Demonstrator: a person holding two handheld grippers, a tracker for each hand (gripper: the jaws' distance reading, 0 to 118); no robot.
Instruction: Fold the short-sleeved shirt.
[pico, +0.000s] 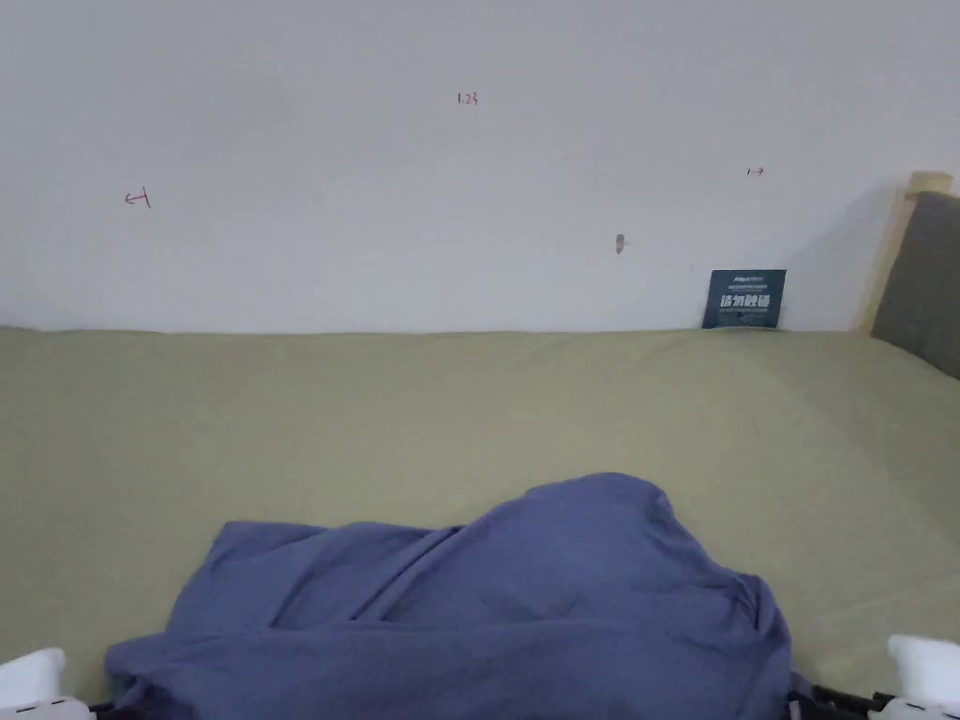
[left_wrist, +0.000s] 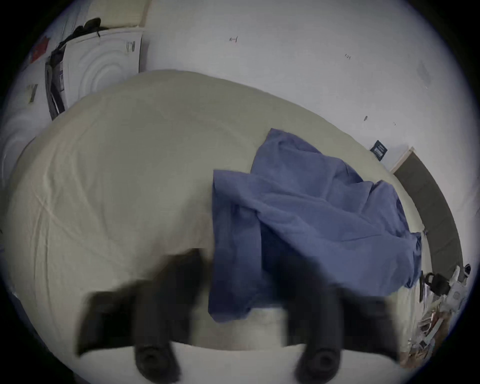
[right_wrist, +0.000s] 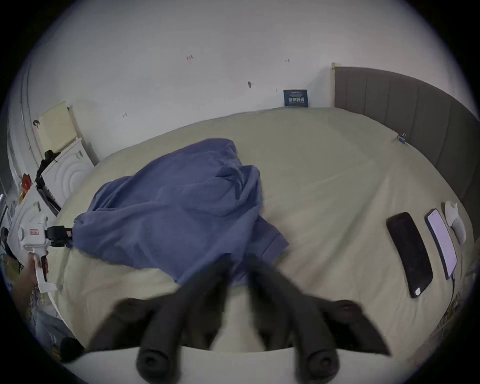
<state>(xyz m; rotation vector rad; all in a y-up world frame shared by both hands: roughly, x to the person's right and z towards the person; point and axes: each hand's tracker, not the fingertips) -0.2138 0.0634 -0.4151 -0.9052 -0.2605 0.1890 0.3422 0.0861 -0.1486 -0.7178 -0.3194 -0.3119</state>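
White wall behind, plain, with a few small red marks and one dark scuff. Bed under an olive-beige sheet spans the width. Grey padded headboard with pale wooden post at right. Small dark card propped against the wall. White appliances beyond the bed's far end. Even, soft indoor light.

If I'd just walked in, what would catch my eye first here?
A rumpled blue shirt heaped on the near edge of a wide green bed. At its two near corners sit the left gripper and the right gripper. Beyond the right one, two phones lie beside the grey headboard.
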